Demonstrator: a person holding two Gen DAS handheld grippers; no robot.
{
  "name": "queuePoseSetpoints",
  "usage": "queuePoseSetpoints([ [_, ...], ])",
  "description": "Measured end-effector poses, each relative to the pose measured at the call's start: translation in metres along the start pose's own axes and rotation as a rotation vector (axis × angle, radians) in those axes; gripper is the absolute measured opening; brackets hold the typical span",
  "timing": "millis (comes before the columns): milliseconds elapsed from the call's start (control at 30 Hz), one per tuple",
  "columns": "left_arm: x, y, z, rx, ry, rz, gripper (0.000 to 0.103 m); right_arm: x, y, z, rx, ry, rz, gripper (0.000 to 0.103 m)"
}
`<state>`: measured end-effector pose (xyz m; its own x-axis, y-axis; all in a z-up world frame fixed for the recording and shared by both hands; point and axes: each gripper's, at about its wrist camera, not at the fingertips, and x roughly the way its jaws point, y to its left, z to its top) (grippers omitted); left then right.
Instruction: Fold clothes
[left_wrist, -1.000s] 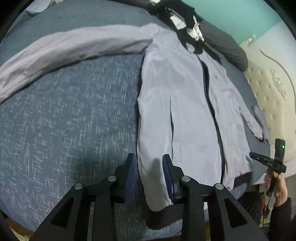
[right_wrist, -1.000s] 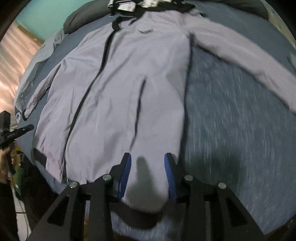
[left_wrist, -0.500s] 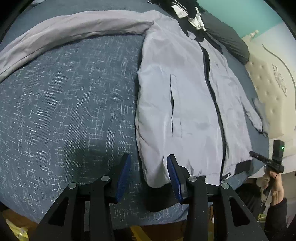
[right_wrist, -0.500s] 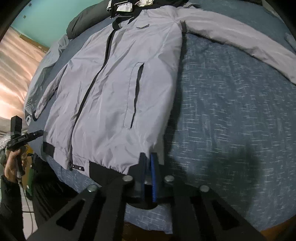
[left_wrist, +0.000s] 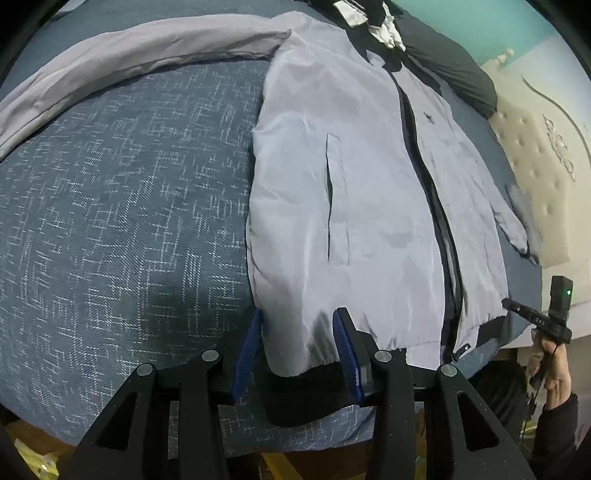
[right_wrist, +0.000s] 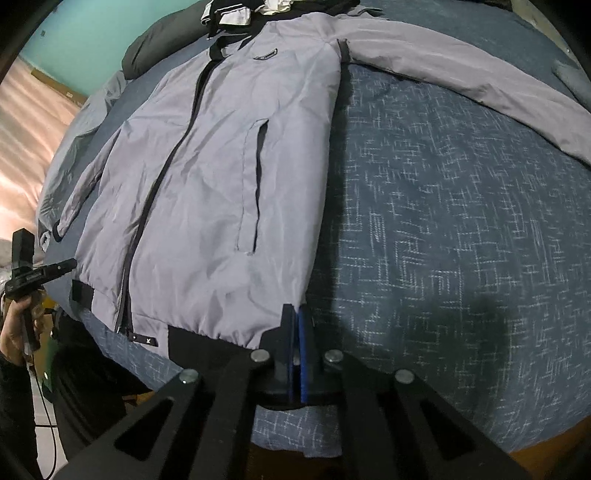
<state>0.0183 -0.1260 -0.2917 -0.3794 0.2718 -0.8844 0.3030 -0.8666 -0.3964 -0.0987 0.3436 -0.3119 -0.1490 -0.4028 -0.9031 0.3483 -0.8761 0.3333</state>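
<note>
Straddling the jacket (left_wrist: 354, 192) hem corner, left gripper (left_wrist: 299, 354) gapes; right gripper (right_wrist: 295, 347) pinches its corner

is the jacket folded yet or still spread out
Spread out. The jacket lies flat and zipped on the bed, one sleeve stretched sideways; no part is folded over.

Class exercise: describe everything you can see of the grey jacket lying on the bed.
The grey jacket is of smooth, slightly shiny fabric, with a dark front zip, closed, a dark collar, black ribbed hem and slit side pockets. It lies front-up, spread flat on the blue patterned bedspread, one sleeve stretched out sideways, the other lying alongside the body. The right gripper is shut at one hem corner; the fabric pinch itself is hidden. The left gripper straddles the other corner, jaws apart, pads not pressing.
</note>
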Motion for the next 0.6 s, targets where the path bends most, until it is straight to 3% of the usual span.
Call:
queuePoseSetpoints([
  [167,-0.010,-0.001,0.002,-0.001,-0.045,-0.004,0.043,-0.009,-0.014,0.000,0.048,-0.027,0.062,0.005],
  [267,-0.016,-0.003,0.008,0.002,-0.073,-0.003,0.043,-0.031,-0.037,0.007,0.108,-0.102,0.081,0.007],
  [333,-0.019,-0.007,0.012,0.006,-0.090,-0.005,0.043,-0.049,-0.061,0.013,0.162,-0.166,0.085,0.014],
  [367,-0.020,-0.009,0.015,0.008,-0.098,-0.006,0.043,-0.059,-0.076,0.016,0.199,-0.200,0.087,0.024],
  [433,-0.022,-0.013,0.020,0.015,-0.112,-0.005,0.043,-0.078,-0.111,0.021,0.289,-0.270,0.070,0.032],
  [600,-0.016,-0.022,0.031,0.022,-0.142,0.011,0.043,-0.109,-0.185,0.029,0.490,-0.386,-0.023,0.033],
])
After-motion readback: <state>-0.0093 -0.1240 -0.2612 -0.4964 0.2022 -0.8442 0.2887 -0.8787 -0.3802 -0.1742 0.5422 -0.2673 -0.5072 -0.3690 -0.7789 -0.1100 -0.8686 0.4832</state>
